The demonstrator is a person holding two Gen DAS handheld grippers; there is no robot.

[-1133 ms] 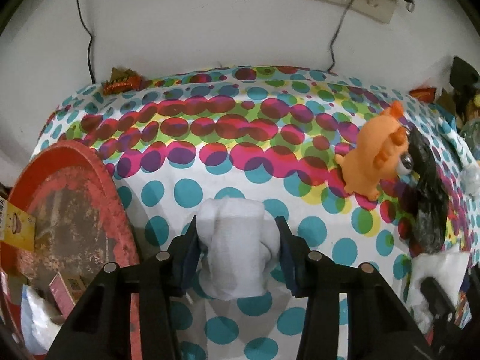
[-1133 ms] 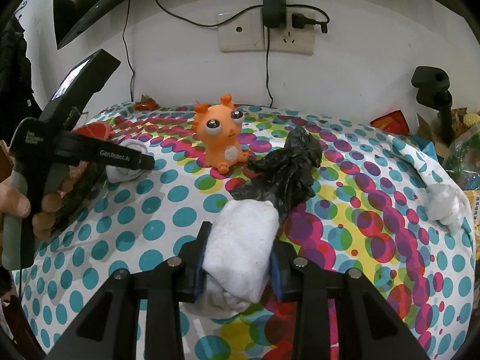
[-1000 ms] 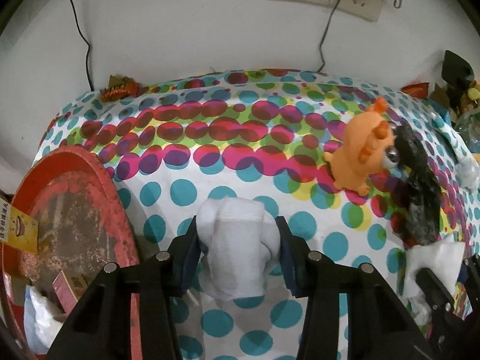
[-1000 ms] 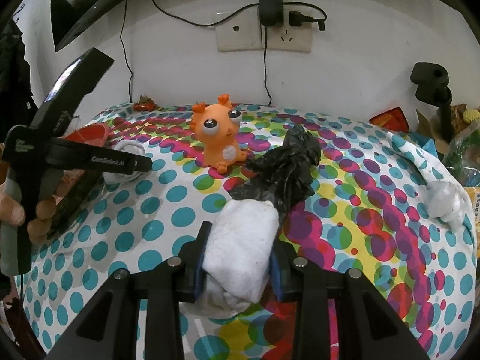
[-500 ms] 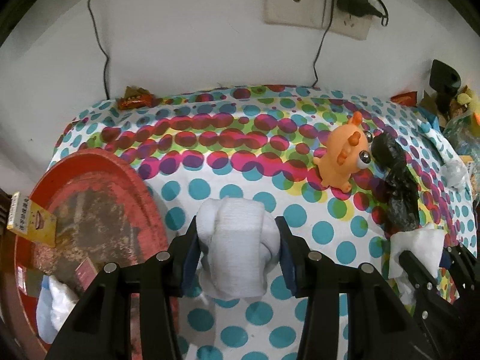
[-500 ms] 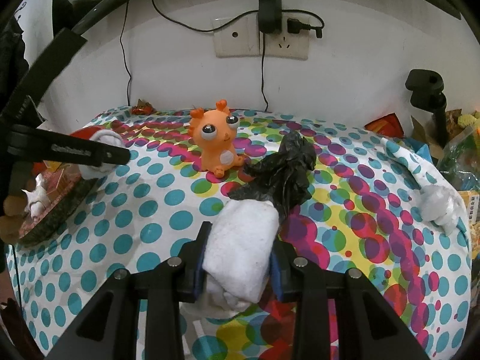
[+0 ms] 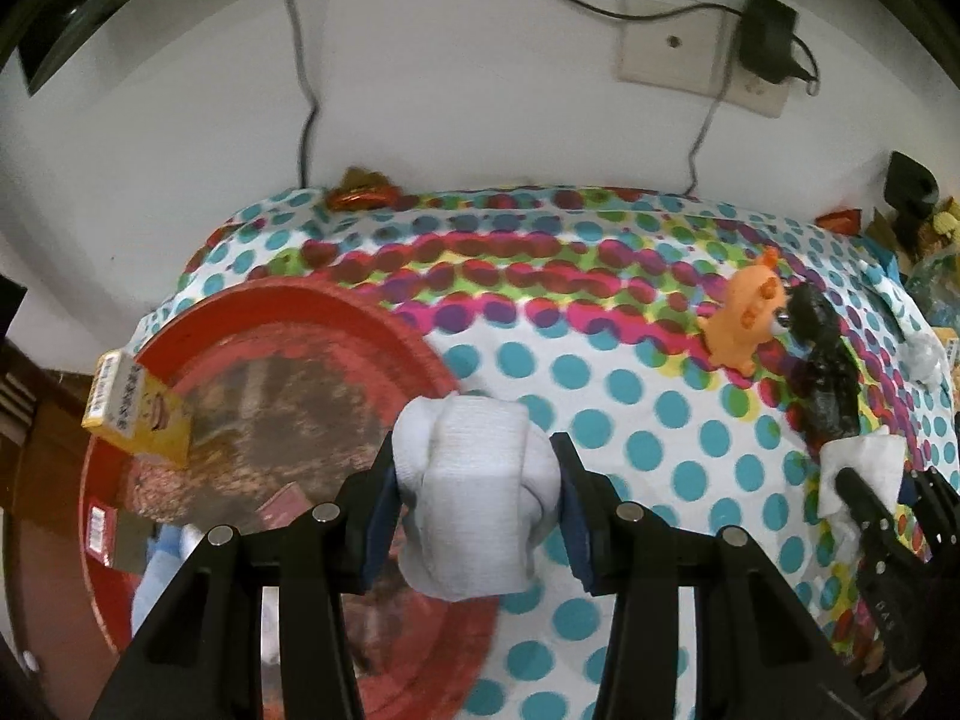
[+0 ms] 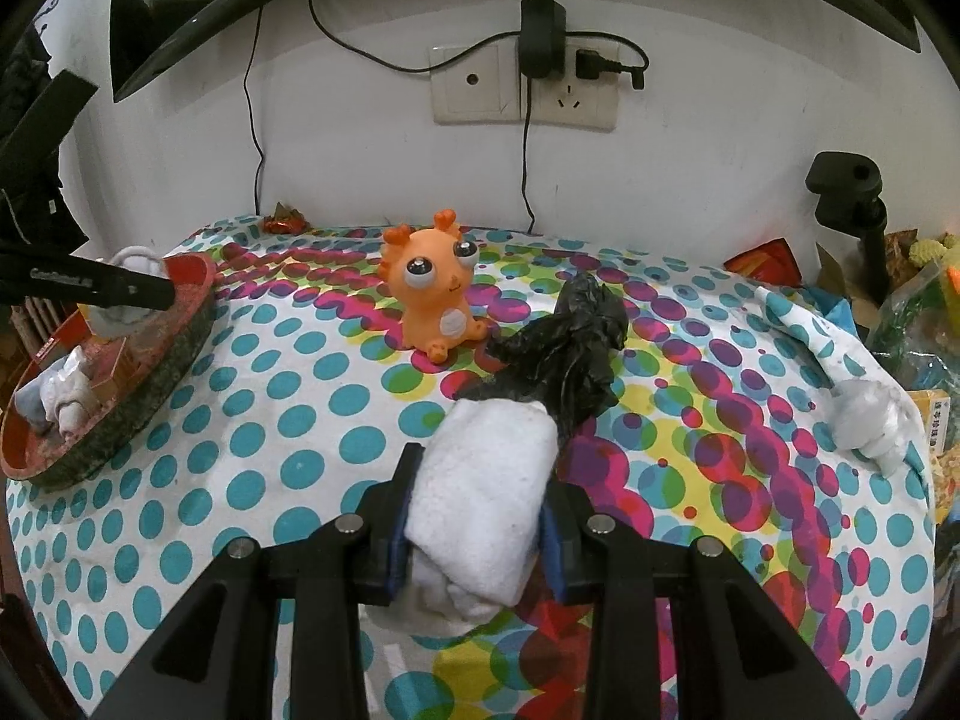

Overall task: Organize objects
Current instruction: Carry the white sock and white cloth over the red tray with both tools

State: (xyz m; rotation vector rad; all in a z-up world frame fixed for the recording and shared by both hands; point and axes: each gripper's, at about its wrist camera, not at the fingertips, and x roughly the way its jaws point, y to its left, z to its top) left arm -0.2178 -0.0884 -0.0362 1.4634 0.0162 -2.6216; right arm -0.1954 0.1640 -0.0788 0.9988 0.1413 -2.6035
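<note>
My left gripper (image 7: 477,498) is shut on a rolled white sock (image 7: 474,498) and holds it in the air over the right rim of the round red tray (image 7: 288,312). In the right wrist view the left gripper (image 8: 129,300) shows above the tray (image 8: 150,384). My right gripper (image 8: 477,510) is shut on a folded white cloth (image 8: 480,492) low over the dotted tablecloth (image 8: 270,450). An orange toy figure (image 8: 435,300) and a crumpled black bag (image 8: 564,348) lie beyond it.
The tray holds a yellow box (image 7: 135,414), small red boxes and white cloth pieces (image 8: 60,396). A white bundle (image 8: 870,420) lies at the table's right edge. A wall with a socket (image 8: 522,84) and cables stands behind. Clutter sits at far right.
My left gripper has lifted and moved left with the sock, from beside the tray to over its rim. My right gripper has stayed nearly still, holding the cloth.
</note>
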